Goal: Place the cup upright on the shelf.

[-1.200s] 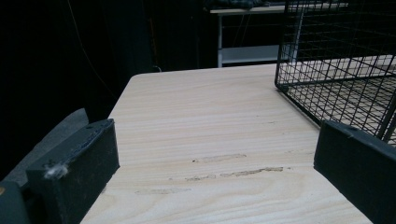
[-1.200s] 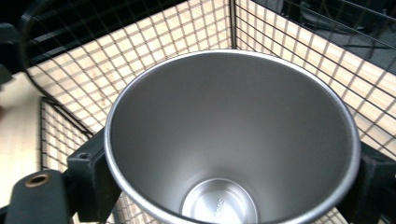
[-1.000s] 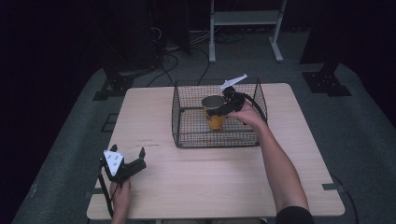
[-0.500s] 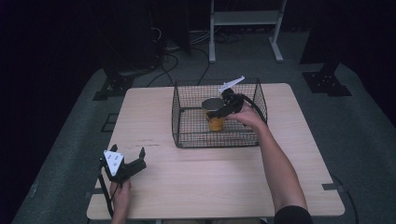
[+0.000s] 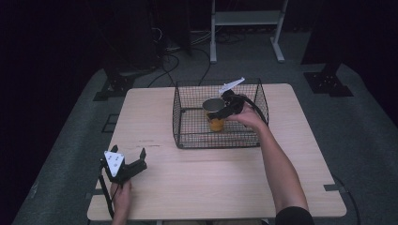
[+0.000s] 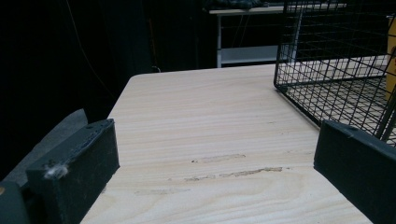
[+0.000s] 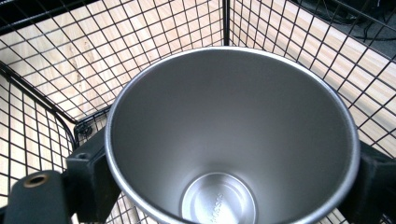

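A metal cup point(image 5: 216, 123) with an orange outside and a bare steel inside stands upright in the black wire basket point(image 5: 187, 140) at the table's far middle. My right gripper point(image 5: 215, 112) reaches into the basket from the right and is shut on the cup. In the right gripper view the cup point(image 7: 224, 140) sits between the two black jaws, its open mouth toward the camera, with basket wire point(image 7: 56, 56) around it. My left gripper point(image 5: 129, 151) rests on the table at the front left, open with nothing between its jaws; in its own view the left gripper point(image 6: 215, 168) faces bare wood.
The wooden table point(image 5: 211, 178) has bare room in front of the basket and on both sides. The basket's near corner point(image 6: 327, 88) shows ahead-right of the left gripper. Beyond the table lie a dark floor, cables and a white metal stand point(image 5: 244, 18).
Hardly anything differs: the right hand has shifted very slightly at the cup inside the basket. The left gripper has stayed put.
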{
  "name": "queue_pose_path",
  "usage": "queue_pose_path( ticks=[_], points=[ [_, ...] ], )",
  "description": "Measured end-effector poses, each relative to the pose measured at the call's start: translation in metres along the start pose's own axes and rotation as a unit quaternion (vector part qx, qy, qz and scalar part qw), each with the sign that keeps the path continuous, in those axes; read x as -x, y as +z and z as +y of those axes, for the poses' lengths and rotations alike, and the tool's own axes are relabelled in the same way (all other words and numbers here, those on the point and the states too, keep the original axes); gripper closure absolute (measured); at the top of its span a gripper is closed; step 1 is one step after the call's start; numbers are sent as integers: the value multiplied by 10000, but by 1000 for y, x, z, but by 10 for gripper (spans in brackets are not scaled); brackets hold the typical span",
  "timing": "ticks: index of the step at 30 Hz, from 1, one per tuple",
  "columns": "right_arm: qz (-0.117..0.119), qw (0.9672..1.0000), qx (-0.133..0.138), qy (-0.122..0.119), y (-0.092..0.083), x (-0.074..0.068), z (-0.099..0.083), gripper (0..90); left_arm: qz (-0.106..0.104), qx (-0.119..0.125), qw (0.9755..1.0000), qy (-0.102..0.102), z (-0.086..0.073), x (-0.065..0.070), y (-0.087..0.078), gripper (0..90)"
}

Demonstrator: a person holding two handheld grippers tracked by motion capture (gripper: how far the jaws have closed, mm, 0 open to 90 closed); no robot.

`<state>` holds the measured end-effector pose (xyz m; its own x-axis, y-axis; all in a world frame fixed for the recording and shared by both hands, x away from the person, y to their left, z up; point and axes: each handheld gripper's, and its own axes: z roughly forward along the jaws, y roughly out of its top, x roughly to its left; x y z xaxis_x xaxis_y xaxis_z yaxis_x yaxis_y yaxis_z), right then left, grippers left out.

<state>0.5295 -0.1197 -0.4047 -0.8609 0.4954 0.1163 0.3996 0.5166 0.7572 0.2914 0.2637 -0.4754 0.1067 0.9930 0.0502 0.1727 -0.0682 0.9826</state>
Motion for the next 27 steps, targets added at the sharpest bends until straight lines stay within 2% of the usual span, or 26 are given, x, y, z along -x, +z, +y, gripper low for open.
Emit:
queue_pose_path(
  ticks=[7, 27],
  points=[
    [-81, 9999, -2, -93, -1, -1, 0, 108, -2, 2, 10000, -9, 0, 0, 0, 0],
    [-116, 9996, -36, -242, -3, -7, 2, 51, -4, 10, 10000, -6, 0, 0, 0, 0]
  ],
)
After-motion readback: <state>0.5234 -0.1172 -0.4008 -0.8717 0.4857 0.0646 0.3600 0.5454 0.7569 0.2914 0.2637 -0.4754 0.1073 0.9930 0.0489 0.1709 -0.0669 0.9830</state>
